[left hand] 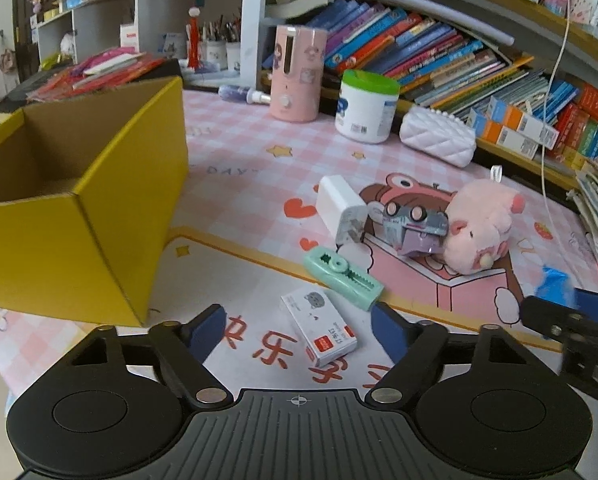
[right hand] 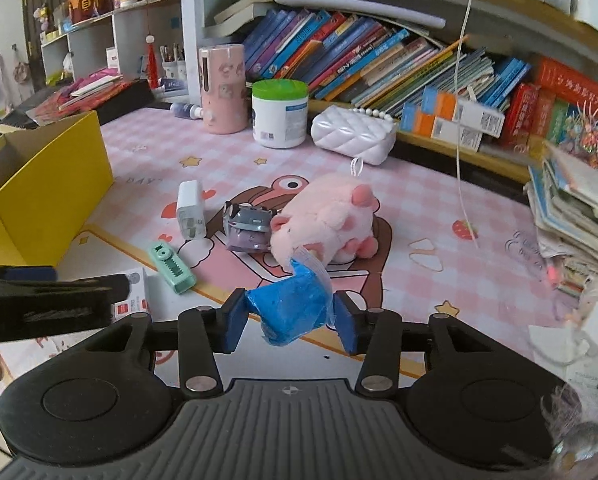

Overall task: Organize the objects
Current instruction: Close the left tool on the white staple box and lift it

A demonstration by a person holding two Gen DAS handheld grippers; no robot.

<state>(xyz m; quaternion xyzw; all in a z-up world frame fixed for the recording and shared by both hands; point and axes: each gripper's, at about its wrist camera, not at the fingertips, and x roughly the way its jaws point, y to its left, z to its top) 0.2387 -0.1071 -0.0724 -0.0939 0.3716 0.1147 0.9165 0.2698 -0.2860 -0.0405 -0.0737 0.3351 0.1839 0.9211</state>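
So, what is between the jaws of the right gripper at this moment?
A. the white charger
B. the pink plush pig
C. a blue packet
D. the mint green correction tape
C: in the right wrist view the right gripper is shut on the blue packet, while the correction tape, the charger and the plush pig lie on the pink desk mat.
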